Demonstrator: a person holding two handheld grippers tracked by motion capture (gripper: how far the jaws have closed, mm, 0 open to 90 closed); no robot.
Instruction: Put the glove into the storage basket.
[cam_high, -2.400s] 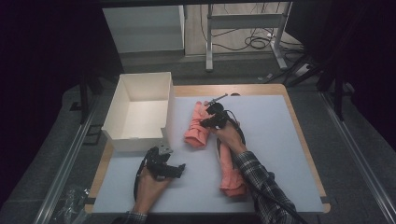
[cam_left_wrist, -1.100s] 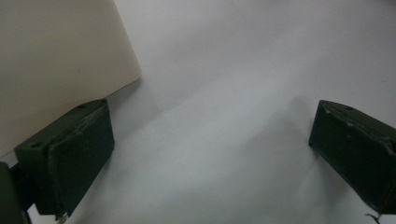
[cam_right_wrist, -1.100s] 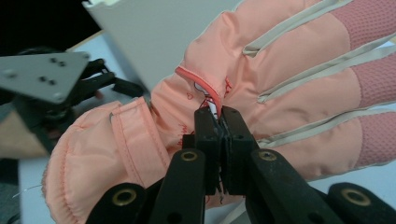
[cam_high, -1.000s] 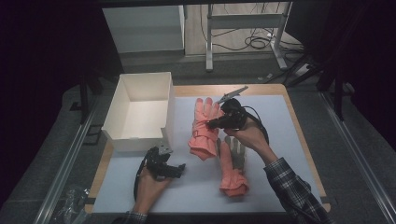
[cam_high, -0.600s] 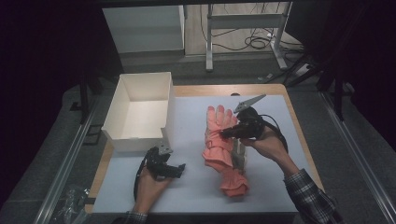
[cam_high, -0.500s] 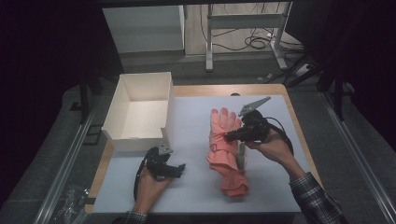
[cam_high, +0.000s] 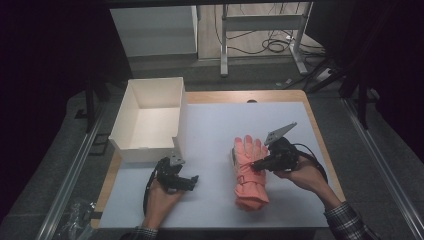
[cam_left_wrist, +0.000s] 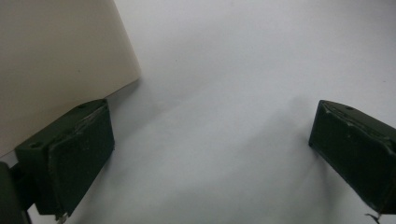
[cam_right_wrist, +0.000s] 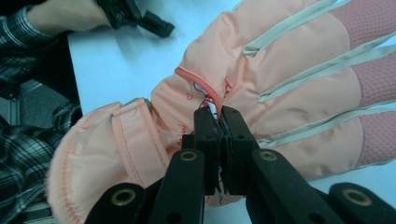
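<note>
Pinching a pink glove (cam_high: 248, 172) with the right gripper (cam_high: 260, 163) near the table's (cam_high: 215, 125) front right corner.
Its jaws are closed tight on a fold of fabric at the glove's wrist, fingers pointing toward the far edge. The left gripper (cam_high: 186, 183) rests near the front left corner beside the white box (cam_high: 150, 120), jaws wide apart with nothing between them.

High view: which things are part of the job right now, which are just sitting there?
In the job:
- pink glove, flat on the table
- right gripper, shut on the glove's fabric by the thumb

Lying about:
- white box, open, nothing in it
- left gripper, open, resting on the white mat beside the box
</note>
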